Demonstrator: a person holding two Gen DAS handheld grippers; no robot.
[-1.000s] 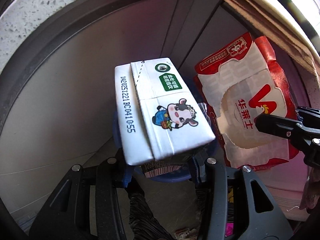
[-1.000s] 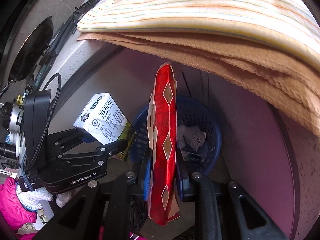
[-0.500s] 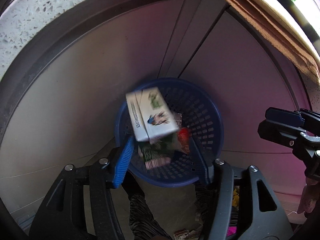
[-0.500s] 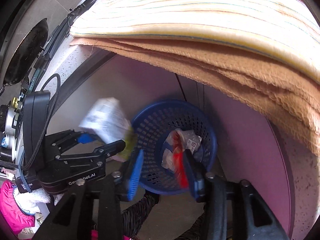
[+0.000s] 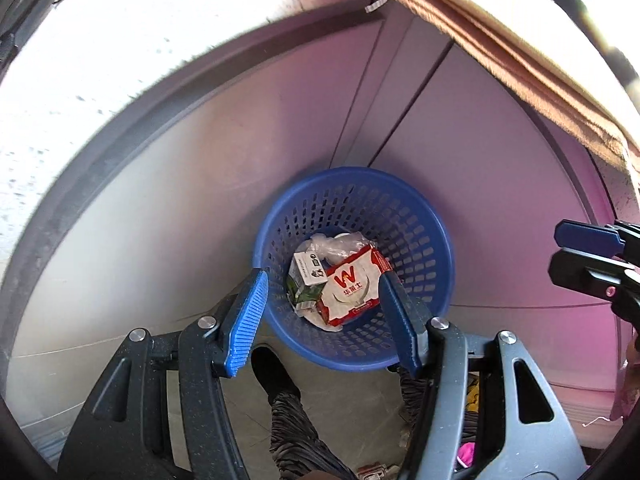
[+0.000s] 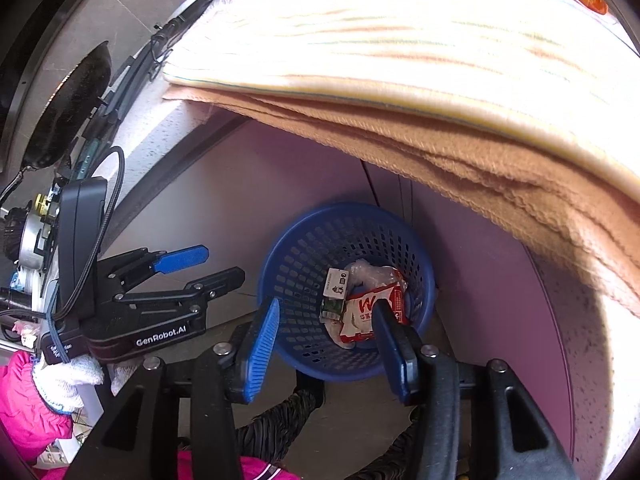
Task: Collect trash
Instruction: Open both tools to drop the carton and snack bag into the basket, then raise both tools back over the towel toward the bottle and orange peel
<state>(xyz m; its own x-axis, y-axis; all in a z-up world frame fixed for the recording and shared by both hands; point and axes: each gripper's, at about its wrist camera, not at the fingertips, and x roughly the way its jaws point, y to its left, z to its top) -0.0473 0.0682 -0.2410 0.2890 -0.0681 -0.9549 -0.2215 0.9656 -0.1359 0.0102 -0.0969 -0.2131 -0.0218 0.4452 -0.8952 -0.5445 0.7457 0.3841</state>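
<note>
A blue plastic basket [image 5: 412, 236] stands on the floor below both grippers; it also shows in the right wrist view [image 6: 304, 256]. Inside lie a white milk carton [image 5: 309, 270], a red and white wipes packet [image 5: 352, 290] and crumpled clear plastic [image 5: 340, 246]. The carton [image 6: 336, 285] and packet [image 6: 360, 312] show in the right wrist view too. My left gripper [image 5: 322, 312] is open and empty above the basket. My right gripper [image 6: 326, 334] is open and empty above it too. The left gripper shows at the left of the right wrist view [image 6: 202, 266].
Pale cabinet doors [image 5: 200, 208] stand behind the basket under a speckled counter edge [image 5: 100, 80]. A folded tan and striped towel [image 6: 420, 92] hangs over the counter above. A black pan [image 6: 68, 116] sits at far left. The person's shoe [image 5: 272, 372] is beside the basket.
Both grippers opened. The milk carton fell from the left one and the red wipes packet from the right one; both now lie in the basket.
</note>
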